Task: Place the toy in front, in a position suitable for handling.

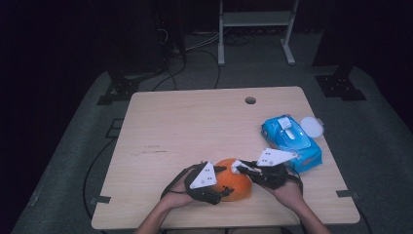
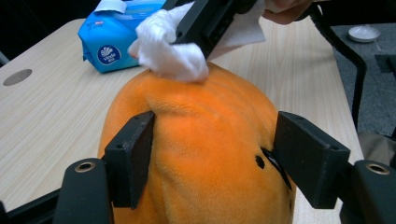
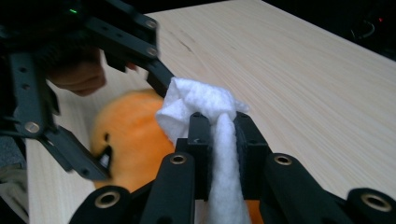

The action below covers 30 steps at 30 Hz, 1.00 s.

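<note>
Right up against the lens in the left gripper view sits the orange plush toy (image 2: 205, 154), fuzzy and rounded like a squashed ball, with a soft crease running over its top and a small black stitched mark on the side near my right-hand jaw. I'll use the plush as my anchor for everything else.

My left gripper (image 2: 212, 158) has its two black jaws on either flank of the plush. One pad looks pressed into the fur, but I can't tell if the other actually touches, so I can't say for sure it's a real grip.

My right gripper (image 3: 218, 140) is clamped tight on a white wipe (image 3: 201, 100); the cloth bunches up above the jaw tips and trails down between them. In the left gripper view that wad (image 2: 170, 51) rests right on the crown of the plush.

From the high view, the plush (image 1: 234, 187) sits at the near edge of the wooden table (image 1: 195, 122), between my two hands, with the left gripper (image 1: 221, 187) just left of it and the right gripper (image 1: 239, 168) over its top. A blue wipes pack (image 1: 291, 141) lies beyond the plush and off to its right, near but not touching.
</note>
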Available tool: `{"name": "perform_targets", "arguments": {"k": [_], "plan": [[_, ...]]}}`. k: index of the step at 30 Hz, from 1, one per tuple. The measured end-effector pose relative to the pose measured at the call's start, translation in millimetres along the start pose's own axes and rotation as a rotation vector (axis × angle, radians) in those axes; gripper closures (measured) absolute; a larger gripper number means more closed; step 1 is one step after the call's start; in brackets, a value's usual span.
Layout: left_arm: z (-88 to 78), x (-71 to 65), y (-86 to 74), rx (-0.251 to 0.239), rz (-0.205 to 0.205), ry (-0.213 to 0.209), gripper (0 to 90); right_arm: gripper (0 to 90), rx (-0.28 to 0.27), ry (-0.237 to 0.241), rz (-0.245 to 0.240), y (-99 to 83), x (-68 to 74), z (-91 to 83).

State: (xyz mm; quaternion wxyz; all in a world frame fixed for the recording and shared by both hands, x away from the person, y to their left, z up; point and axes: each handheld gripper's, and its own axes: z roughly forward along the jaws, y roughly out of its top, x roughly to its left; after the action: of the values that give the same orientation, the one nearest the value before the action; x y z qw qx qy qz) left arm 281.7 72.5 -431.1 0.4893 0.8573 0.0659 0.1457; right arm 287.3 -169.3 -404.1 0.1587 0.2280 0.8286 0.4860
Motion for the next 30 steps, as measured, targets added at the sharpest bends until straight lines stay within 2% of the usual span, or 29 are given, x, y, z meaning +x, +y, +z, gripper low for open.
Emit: {"name": "perform_targets", "arguments": {"k": [2, 4, 6, 8, 11, 12, 14, 16, 18, 20, 23, 25, 27, 30], "plan": [[-1.3, 2.0, -2.2, -0.005, -0.018, 0.002, 30.4, 78.4, 0.003, -0.006, -0.023, 2.5, 2.5, 2.8], [-2.3, 5.0, -4.4, -0.009, -0.033, 0.005, 30.6, 78.4, 0.007, -0.003, -0.003, -0.4, -3.6, 2.9], [-3.0, 8.4, -6.0, -0.011, -0.055, 0.008, 30.6, 78.4, 0.031, -0.042, 0.003, -6.7, -12.3, 1.4], [-3.7, 11.4, -8.0, -0.014, -0.069, 0.012, 30.6, 78.4, 0.046, -0.063, 0.032, -14.3, -20.5, -2.3], [-2.4, 13.1, -9.7, -0.021, -0.090, 0.033, 29.5, 78.4, 0.048, -0.063, 0.046, -19.7, -21.6, -8.6], [-1.8, 13.6, -9.8, -0.015, -0.099, 0.047, 28.8, 78.4, 0.048, -0.054, 0.043, -18.9, -18.9, -9.7], [-1.1, 17.2, -10.5, -0.019, -0.145, 0.076, 28.4, 78.5, 0.041, 0.012, 0.029, -14.8, -9.9, -9.7], [-1.5, 18.4, -10.9, -0.018, -0.159, 0.077, 27.8, 78.5, 0.050, 0.034, -0.015, -10.4, 2.9, -5.0], [-4.1, 18.4, -10.4, -0.023, -0.147, 0.075, 25.1, 78.5, 0.063, 0.022, -0.047, -8.7, 7.5, 0.1], [-8.2, 21.9, -9.9, -0.031, -0.146, 0.036, 18.2, 78.5, 0.056, 0.020, -0.019, -10.7, 1.4, 1.2], [-10.4, 25.4, -13.8, -0.050, -0.151, -0.010, 15.9, 78.4, 0.057, -0.030, 0.007, -15.0, -10.6, -0.5], [-7.4, 22.8, -14.1, -0.037, -0.132, 0.005, 19.3, 78.4, 0.056, -0.031, 0.032, -17.1, -15.2, -1.3], [-4.9, 19.5, -12.2, -0.015, -0.107, 0.055, 25.0, 78.5, 0.053, -0.030, 0.028, -16.2, -11.4, -0.9], [-2.9, 21.2, -11.4, -0.010, -0.148, 0.083, 28.8, 78.5, 0.036, 0.012, -0.001, -9.7, 2.2, -0.3]]}}
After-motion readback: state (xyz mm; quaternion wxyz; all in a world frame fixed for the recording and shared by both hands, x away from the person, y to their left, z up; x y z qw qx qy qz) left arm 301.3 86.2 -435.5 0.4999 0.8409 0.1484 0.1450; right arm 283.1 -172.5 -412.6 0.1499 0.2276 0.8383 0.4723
